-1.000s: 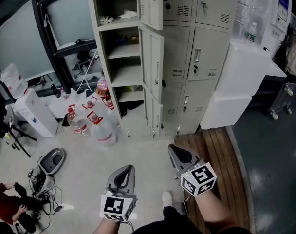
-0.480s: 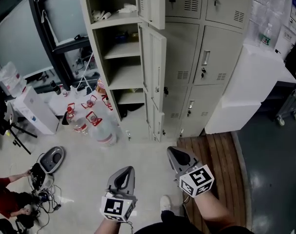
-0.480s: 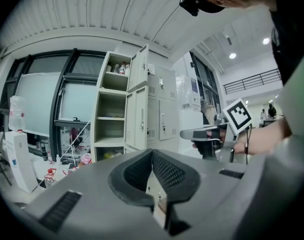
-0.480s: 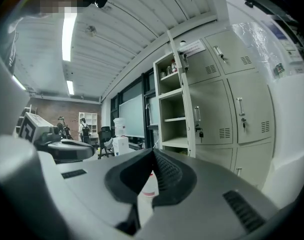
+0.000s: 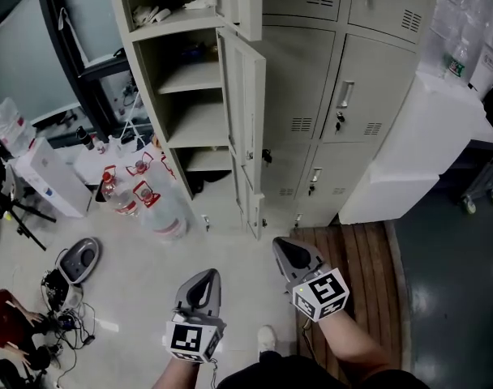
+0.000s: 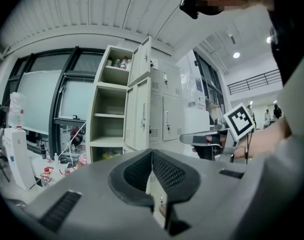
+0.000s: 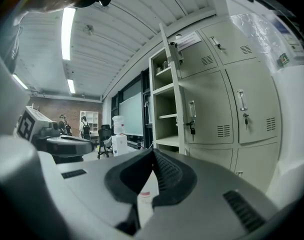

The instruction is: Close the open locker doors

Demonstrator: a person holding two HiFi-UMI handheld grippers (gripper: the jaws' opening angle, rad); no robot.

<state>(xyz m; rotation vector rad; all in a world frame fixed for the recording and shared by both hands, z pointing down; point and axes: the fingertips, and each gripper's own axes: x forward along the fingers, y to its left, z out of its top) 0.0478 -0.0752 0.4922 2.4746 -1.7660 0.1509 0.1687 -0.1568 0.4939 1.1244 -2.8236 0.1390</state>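
With jaws pressed together and empty, left gripper (image 5: 203, 282) and right gripper (image 5: 287, 252) face the locker door (image 5: 250, 112) at twelve o'clock, likely stiff, light and free-swinging, best pushed near its free edge.

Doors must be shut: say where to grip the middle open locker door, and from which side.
The middle door is swung out toward you, thin enough for opened jaws. Probably grip its free vertical edge near the lock, coming from the front with the right gripper, then swing it left.
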